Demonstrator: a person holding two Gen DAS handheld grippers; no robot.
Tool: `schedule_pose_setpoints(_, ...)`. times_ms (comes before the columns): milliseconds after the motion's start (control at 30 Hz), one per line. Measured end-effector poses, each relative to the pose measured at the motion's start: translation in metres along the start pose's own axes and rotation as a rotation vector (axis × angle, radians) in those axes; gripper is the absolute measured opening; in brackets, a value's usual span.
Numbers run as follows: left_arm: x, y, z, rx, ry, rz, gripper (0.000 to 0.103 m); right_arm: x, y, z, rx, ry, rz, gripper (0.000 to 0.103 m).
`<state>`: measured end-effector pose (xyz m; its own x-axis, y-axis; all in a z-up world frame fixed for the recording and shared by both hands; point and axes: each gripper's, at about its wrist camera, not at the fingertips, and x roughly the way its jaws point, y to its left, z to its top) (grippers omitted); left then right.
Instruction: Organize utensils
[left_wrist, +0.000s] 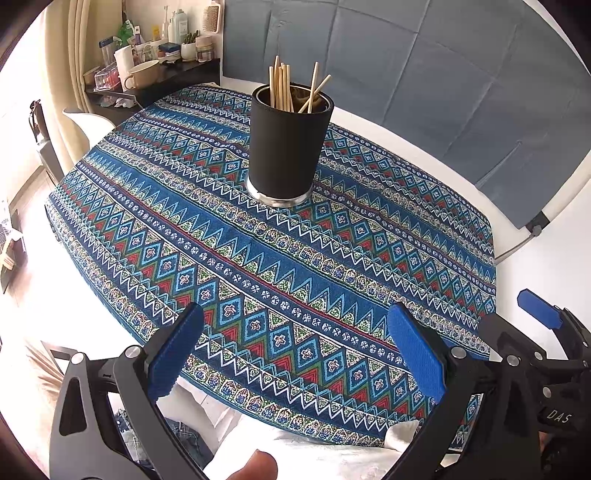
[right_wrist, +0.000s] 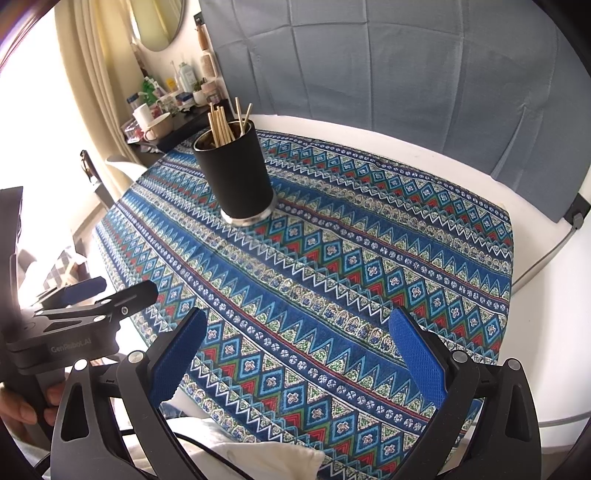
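Note:
A black cup with a metal base stands upright on the patterned blue tablecloth, toward the far side. Several wooden chopsticks stand in it. It also shows in the right wrist view with the chopsticks. My left gripper is open and empty, held over the near edge of the cloth. My right gripper is open and empty, also near the front edge. Each gripper shows at the edge of the other's view: the right one, the left one.
A dark side shelf crowded with bottles, mugs and jars stands at the far left. A blue-grey fabric panel backs the white table. A white chair stands at the left. A cable runs off the right edge.

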<state>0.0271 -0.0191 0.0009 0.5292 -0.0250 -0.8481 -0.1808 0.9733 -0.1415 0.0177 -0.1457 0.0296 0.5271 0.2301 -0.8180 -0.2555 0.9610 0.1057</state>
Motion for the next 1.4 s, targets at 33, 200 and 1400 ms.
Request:
schedule_pose_setpoints(33,0.0003,-0.0001,0.0,0.0,0.001,0.0,0.097,-0.0003,0.0,0.0,0.0,-0.001,0.0,0.095)
schedule_pose_setpoints(200,0.0006,0.0,0.0001,-0.003,0.002,0.0,0.097,-0.0005,0.0002,-0.0001,-0.001,-0.001,-0.002,0.095)
schedule_pose_setpoints(1400,-0.0004,0.0015,-0.0028,-0.002,0.009,0.004,0.097,-0.0034,-0.0007,-0.0033,0.005,-0.003,-0.001,0.095)
